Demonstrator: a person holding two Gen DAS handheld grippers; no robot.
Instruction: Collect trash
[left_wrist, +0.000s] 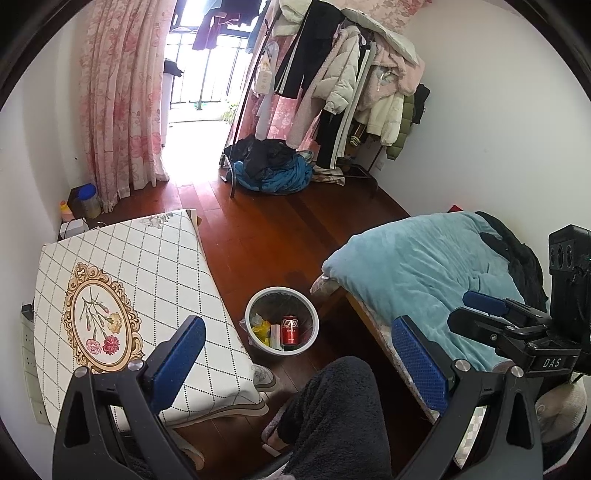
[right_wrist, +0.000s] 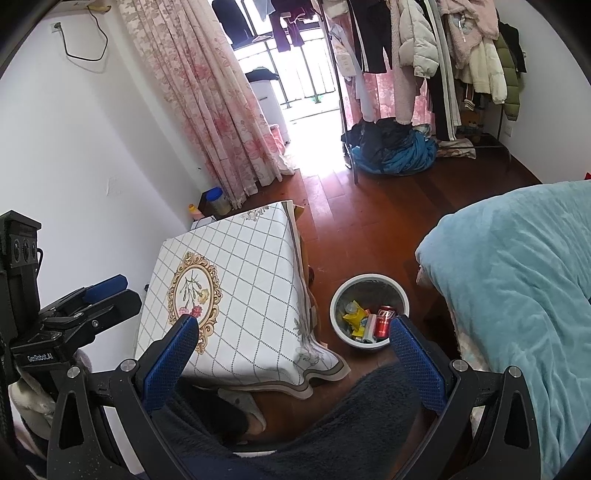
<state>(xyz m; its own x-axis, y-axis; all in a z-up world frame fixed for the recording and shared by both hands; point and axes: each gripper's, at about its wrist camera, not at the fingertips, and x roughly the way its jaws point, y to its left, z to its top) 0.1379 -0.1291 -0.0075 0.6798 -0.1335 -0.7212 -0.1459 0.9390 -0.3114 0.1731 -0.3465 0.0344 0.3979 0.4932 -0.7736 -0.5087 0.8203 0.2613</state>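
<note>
Looking down, you can see the white bin (left_wrist: 281, 320) on the wood floor (left_wrist: 273, 236), between the desk (left_wrist: 147, 266) and the bed (left_wrist: 424, 273). The trash is in it now: a red can (left_wrist: 290, 329) standing up, a yellow wrapper (left_wrist: 261, 328) and a small white carton (left_wrist: 275, 336), all packed close together. So most of the job looks done, as far as you can tell from here.

Your left gripper (left_wrist: 295, 354) is up in the air over your knee (left_wrist: 332, 413), with its jaws spread wide and nothing between them. Your right gripper (right_wrist: 295, 354) is the same: jaws wide apart, nothing in them. Both are well apart from the bin and touch nothing.

The top of the desk, with its checked cloth and flower picture, shows no trash on it. The blue blanket on the bed shows none either. The floor near the bin looks bare too.

What may be left? There is a jar with a blue lid (left_wrist: 88, 201) and a small yellow bottle (left_wrist: 65, 209) in the corner by the pink curtain (left_wrist: 122, 103), but you cannot tell if these are trash. The heap of dark and blue clothes (left_wrist: 269, 166) under the coat rack (left_wrist: 343, 74) looks like laundry, not trash.

If nothing else is hiding out of view, you are likely at the end. You could check the floor under the desk, since that part is hidden
</note>
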